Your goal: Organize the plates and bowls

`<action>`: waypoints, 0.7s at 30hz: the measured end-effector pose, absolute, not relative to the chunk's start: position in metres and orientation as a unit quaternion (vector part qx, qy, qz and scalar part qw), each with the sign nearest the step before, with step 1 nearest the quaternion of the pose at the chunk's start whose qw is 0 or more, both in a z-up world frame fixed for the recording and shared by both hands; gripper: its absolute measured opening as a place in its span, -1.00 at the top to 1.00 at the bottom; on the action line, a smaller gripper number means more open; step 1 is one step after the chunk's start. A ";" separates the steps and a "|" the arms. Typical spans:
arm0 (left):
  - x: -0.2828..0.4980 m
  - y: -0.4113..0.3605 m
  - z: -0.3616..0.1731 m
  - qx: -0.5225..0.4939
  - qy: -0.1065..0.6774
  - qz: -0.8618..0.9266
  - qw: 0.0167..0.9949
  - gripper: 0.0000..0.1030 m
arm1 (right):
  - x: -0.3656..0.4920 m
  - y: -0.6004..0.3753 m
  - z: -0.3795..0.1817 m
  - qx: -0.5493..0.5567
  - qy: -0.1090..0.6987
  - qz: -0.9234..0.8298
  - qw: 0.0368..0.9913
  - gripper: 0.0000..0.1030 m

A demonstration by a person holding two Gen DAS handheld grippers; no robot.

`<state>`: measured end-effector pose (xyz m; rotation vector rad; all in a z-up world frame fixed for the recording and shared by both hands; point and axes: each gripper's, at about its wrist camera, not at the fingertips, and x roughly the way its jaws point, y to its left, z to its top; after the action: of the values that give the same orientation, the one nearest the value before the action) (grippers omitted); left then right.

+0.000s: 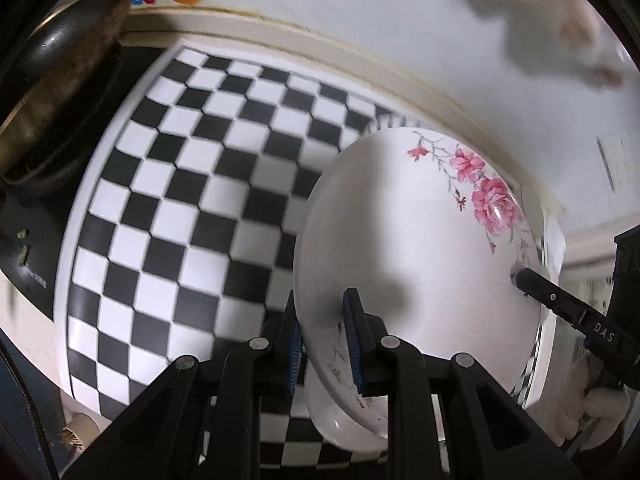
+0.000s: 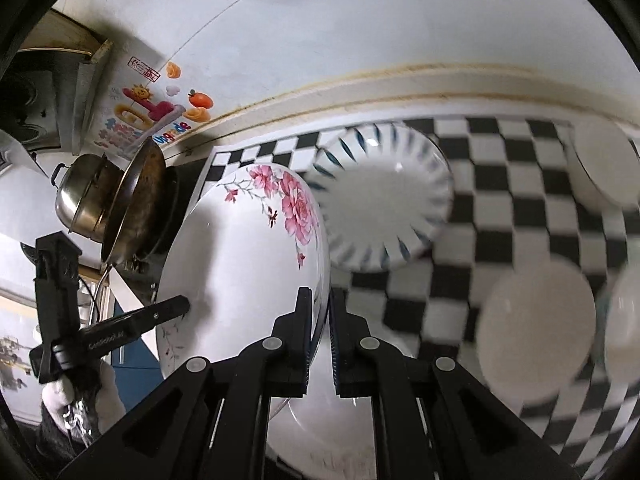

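A white bowl with pink flowers (image 1: 420, 232) is held between both grippers above the checkered cloth (image 1: 180, 200). My left gripper (image 1: 326, 344) is shut on its near rim; the right gripper's finger (image 1: 536, 280) touches the opposite rim. In the right wrist view the same floral bowl (image 2: 240, 248) is pinched at its rim by my right gripper (image 2: 318, 320), and the left gripper (image 2: 160, 312) grips the far rim. A blue-striped plate (image 2: 384, 204) lies on the cloth behind it. Plain white bowls (image 2: 536, 320) sit to the right.
A metal pot (image 2: 80, 204) and a dark pan (image 2: 136, 204) stand at the left on a stove. Another white bowl (image 2: 604, 160) sits at the far right. A white wall (image 2: 360, 20) with a fruit sticker (image 2: 152, 112) backs the counter.
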<state>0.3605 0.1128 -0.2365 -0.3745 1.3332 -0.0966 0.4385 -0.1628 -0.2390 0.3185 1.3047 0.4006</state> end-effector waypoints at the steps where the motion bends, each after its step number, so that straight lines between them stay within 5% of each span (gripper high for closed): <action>1: 0.356 0.108 -0.241 -0.169 0.621 -0.049 0.764 0.65 | 0.428 -0.169 -0.241 0.149 0.602 0.180 0.764 0.82; 21: 0.318 0.062 -0.302 -0.103 0.702 -0.071 0.701 0.65 | 0.336 -0.213 -0.319 0.187 0.656 0.128 0.720 0.81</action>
<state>0.3183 0.0616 -0.3024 -0.2291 1.5641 -0.1592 0.3357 -0.2129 -0.3188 0.4128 1.4495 0.2821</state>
